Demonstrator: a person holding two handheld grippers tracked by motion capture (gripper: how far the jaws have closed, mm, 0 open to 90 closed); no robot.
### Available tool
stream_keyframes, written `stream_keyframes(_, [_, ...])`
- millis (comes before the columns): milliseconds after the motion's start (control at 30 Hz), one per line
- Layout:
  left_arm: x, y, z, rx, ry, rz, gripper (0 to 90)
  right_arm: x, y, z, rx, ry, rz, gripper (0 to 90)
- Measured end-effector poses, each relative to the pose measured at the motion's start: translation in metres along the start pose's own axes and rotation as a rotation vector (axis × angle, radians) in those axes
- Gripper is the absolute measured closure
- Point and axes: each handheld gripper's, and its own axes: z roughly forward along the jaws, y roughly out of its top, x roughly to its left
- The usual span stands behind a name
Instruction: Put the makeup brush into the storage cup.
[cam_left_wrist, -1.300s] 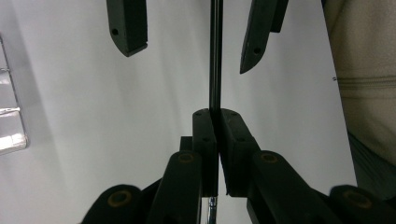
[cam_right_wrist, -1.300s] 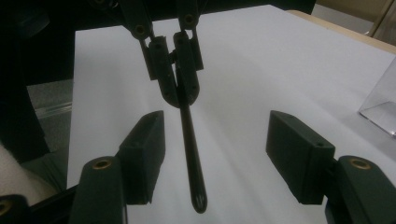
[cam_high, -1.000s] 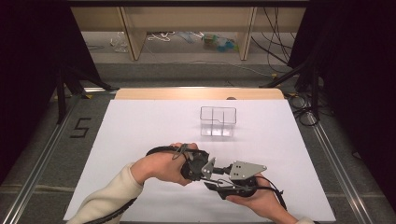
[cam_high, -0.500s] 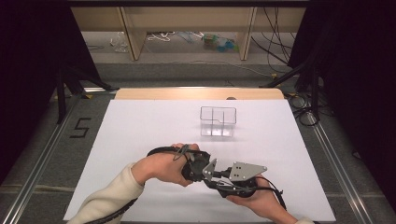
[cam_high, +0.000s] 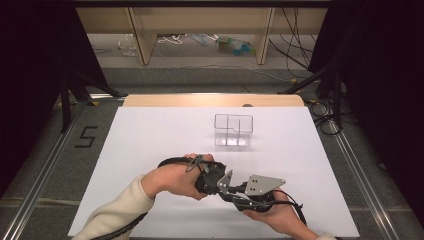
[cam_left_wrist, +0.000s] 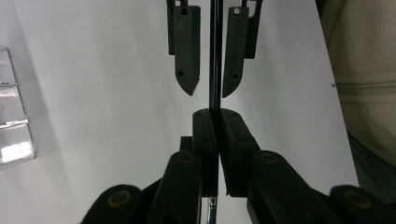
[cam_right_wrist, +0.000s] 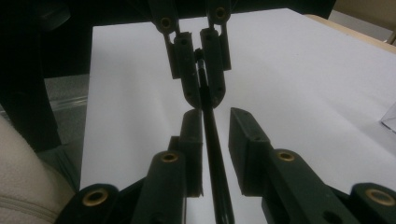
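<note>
My two grippers meet tip to tip over the near middle of the white table (cam_high: 150, 140). The left gripper (cam_high: 222, 185) (cam_left_wrist: 215, 114) is shut on a thin black rod (cam_left_wrist: 215, 56) (cam_right_wrist: 212, 140). The rod runs straight on into the right gripper (cam_high: 231, 189) (cam_right_wrist: 217, 114). That gripper's jaws have just been closing around it. In the right gripper view the rod lies against one pad, and a gap still shows to the other pad (cam_right_wrist: 245, 140). A clear plastic divided box (cam_high: 233, 131) stands farther back on the table.
The clear box shows at the left edge of the left gripper view (cam_left_wrist: 11, 121) and at the right edge of the right gripper view (cam_right_wrist: 390, 119). A person's cream sleeve (cam_high: 115, 215) comes in from the bottom left. Metal rails (cam_high: 50, 160) run along both table sides.
</note>
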Motion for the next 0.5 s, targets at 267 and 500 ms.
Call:
stream_keyframes(267, [0.0001,0.0003,0.0001,0.0,0.001,0.002,85.0,0.0009,-0.0007,-0.0001,0.005,0.008,-0.007,83.1])
stream_keyframes(500, [-0.001,0.001,0.0007,0.003,0.004,0.017,84.8,0.002,-0.0011,0.0013,-0.005,0.011,-0.021,85.2])
